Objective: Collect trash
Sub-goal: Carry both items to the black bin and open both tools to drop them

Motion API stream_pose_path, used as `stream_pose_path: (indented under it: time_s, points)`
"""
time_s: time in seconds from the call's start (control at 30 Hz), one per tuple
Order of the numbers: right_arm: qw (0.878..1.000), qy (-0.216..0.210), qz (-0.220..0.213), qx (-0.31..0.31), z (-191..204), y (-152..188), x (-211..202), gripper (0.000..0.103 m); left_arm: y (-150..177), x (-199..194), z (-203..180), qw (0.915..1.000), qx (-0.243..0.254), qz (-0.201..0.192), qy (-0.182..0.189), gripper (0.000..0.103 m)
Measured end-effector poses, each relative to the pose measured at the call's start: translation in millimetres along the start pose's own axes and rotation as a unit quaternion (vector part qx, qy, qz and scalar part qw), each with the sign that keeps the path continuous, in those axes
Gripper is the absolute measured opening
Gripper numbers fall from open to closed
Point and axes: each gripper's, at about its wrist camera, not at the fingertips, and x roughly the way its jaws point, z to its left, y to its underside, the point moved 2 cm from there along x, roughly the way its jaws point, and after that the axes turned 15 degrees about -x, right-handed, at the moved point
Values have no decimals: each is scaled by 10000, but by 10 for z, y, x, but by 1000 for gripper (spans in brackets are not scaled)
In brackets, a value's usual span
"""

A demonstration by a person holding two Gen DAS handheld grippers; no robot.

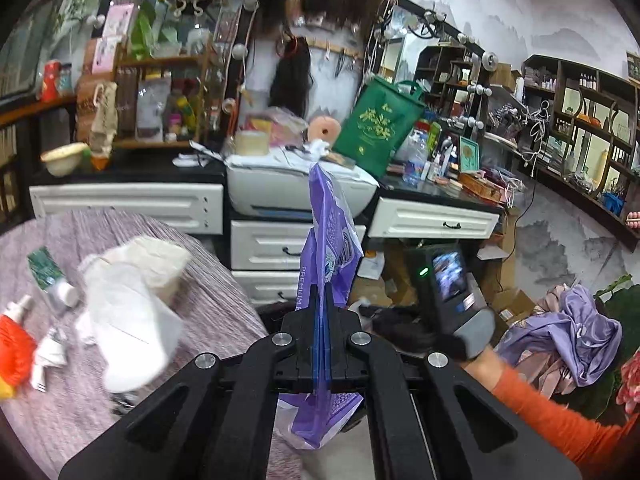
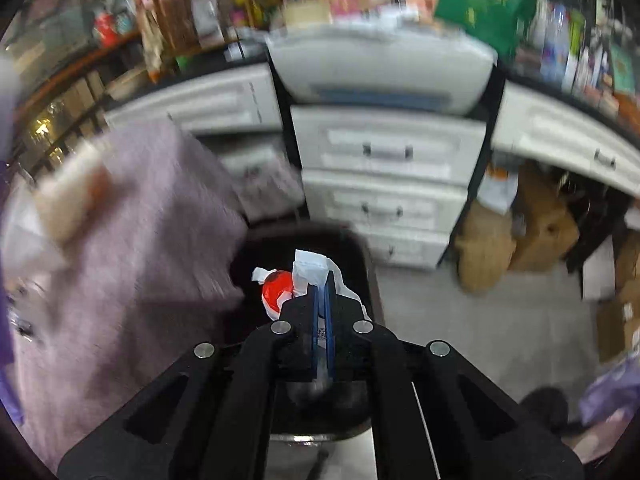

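L fingers (image 1: 323, 300) clamped on purple bag (image 1: 332, 236), R fingers (image 2: 323, 292) pinching white wrapper (image 2: 316, 270) over black bin (image 2: 248, 256), seen R cam only

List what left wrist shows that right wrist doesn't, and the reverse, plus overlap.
Left wrist only: left gripper shut on a purple plastic bag; white tissue pile and a small bottle on the purple cloth.
Right wrist only: right gripper shut on a white wrapper with a red piece, above a black bin.
Both: white drawers, green bag.
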Motion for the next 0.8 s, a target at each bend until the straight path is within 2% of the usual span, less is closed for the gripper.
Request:
stream_pose_path:
  time_s: [0.03,0.07,0.1,0.13,0.17,0.2,0.3,0.47,0.63,0.8]
  points:
    - [9999,2,115,7,2,70,134,5,30,40,-8,10000,-11,4,-58,2]
    - [9998,-41,213,26,2,143,264,11,68,108,-28,9999,-36,31,-109,2]
    - [9996,-40,270,59,12,205,332,26,96,173,-44,9999,-84,87,-98,2]
    - [9993,0,333,144,0,267,407,37,133,228,-58,9998,-113,121,-100,2]
    - [9988,77,351,330,-52,335,467,56,144,266,-56,9998,-117,140,-121,2]
    - [9984,122,317,454,-89,386,479,61,185,351,-81,9996,-86,185,-188,2]
    - [9966,172,247,762,-257,513,451,61,287,570,-124,9987,-3,366,-348,2]
    - [9926,502,173,1091,-599,740,232,65,499,1028,-196,9951,156,753,-613,2]
    - [9892,786,186,1224,-812,955,56,66,788,1472,-184,9882,257,1181,-946,2]
    - [9862,838,258,1407,-990,1114,-1,67,981,1755,-145,9809,318,1497,-1197,2]
